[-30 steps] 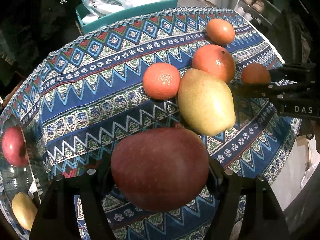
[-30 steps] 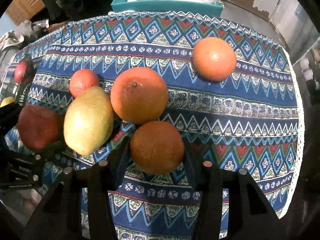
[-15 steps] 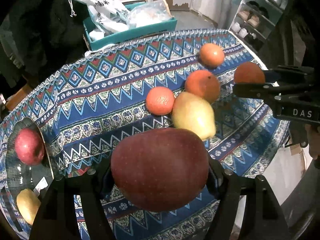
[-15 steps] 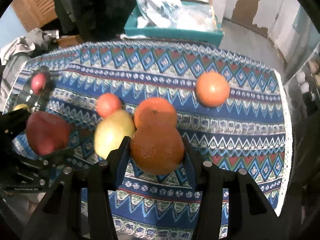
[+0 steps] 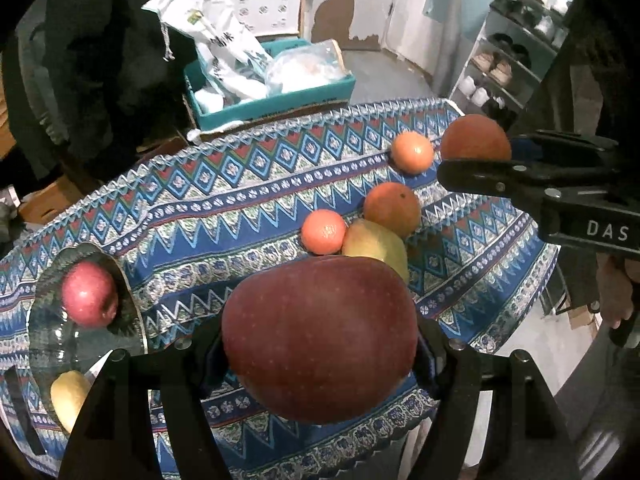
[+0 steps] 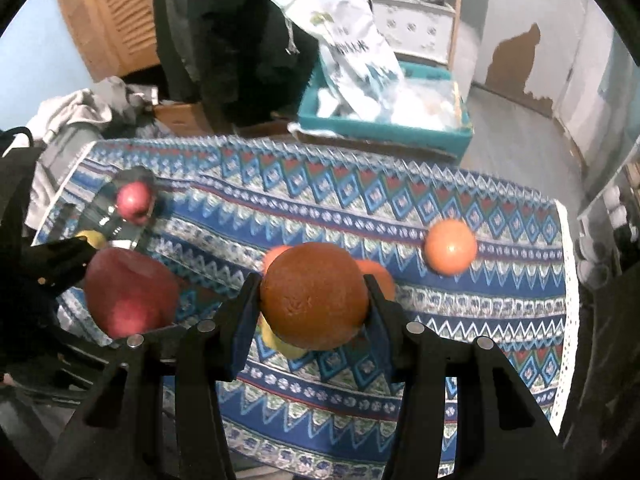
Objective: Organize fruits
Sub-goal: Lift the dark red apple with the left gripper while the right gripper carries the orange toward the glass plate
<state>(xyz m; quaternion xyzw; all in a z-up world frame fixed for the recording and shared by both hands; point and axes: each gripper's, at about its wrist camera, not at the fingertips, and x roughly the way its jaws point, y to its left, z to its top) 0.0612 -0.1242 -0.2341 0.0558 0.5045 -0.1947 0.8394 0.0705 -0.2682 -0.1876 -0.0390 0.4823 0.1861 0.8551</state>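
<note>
My left gripper (image 5: 318, 344) is shut on a big dark red apple (image 5: 320, 338) and holds it well above the patterned tablecloth (image 5: 224, 216). My right gripper (image 6: 314, 300) is shut on an orange (image 6: 314, 296), also lifted high; it shows in the left wrist view (image 5: 476, 138) at the right. On the cloth lie a yellow pear (image 5: 376, 242), a small tangerine (image 5: 323, 232), a larger orange (image 5: 392, 208) and another orange (image 5: 412, 151) farther back. A glass plate (image 5: 44, 344) at the left holds a red apple (image 5: 89, 294) and a yellow fruit (image 5: 68, 400).
A teal box (image 5: 272, 100) with plastic bags stands beyond the table's far edge. A shoe rack (image 5: 516, 52) stands at the right. The table's right edge drops to the floor (image 5: 532, 344). Clothes and a wooden cabinet (image 6: 116, 12) lie at the left.
Both grippers have risen steadily with their fruit, the apple and the orange, so the table and remaining fruit look smaller and farther below.
</note>
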